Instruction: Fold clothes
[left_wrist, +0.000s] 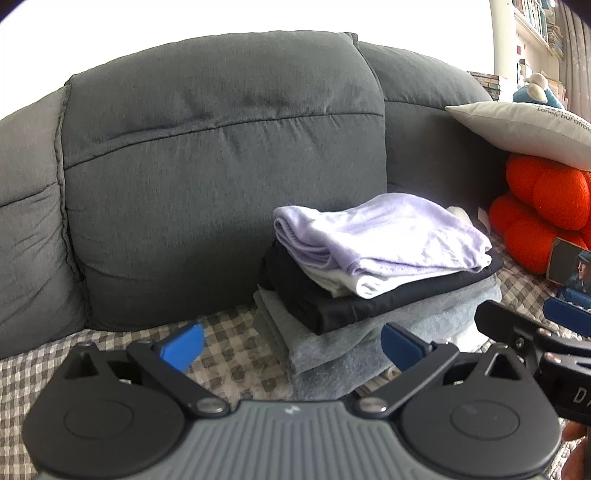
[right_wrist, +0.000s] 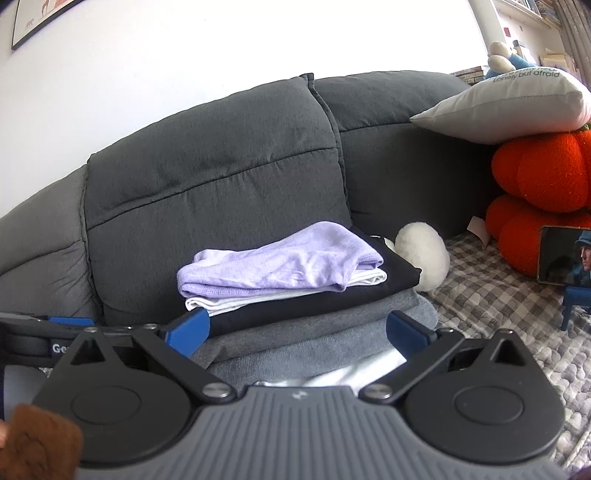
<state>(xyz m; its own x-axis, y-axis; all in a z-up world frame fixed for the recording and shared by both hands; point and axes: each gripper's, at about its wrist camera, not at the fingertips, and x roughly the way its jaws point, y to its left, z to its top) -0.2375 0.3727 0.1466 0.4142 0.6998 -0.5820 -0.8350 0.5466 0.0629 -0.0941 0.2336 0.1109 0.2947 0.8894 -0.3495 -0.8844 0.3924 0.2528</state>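
With both claws spread wide and gripping nothing, a stack of folded clothes (right_wrist: 295, 291) sits at frame centre on the checked sofa cover (right_wrist: 498, 280), against the dark grey back cushion (right_wrist: 214, 177). Left claw (left_wrist: 291, 345) and right claw (right_wrist: 297, 330) hover at the pile's near edge, a soft lilac top (left_wrist: 384, 236) uppermost. Folding looks finished; fetching another garment would likely follow. Open cover lies lower left; orange knitted cushions (left_wrist: 546, 221) and a propped phone (right_wrist: 565, 256) crowd the right.

Checked sofa cover (right_wrist: 491, 291) w/ clothes stack (right_wrist: 291, 295), cushions (right_wrist: 539, 192)
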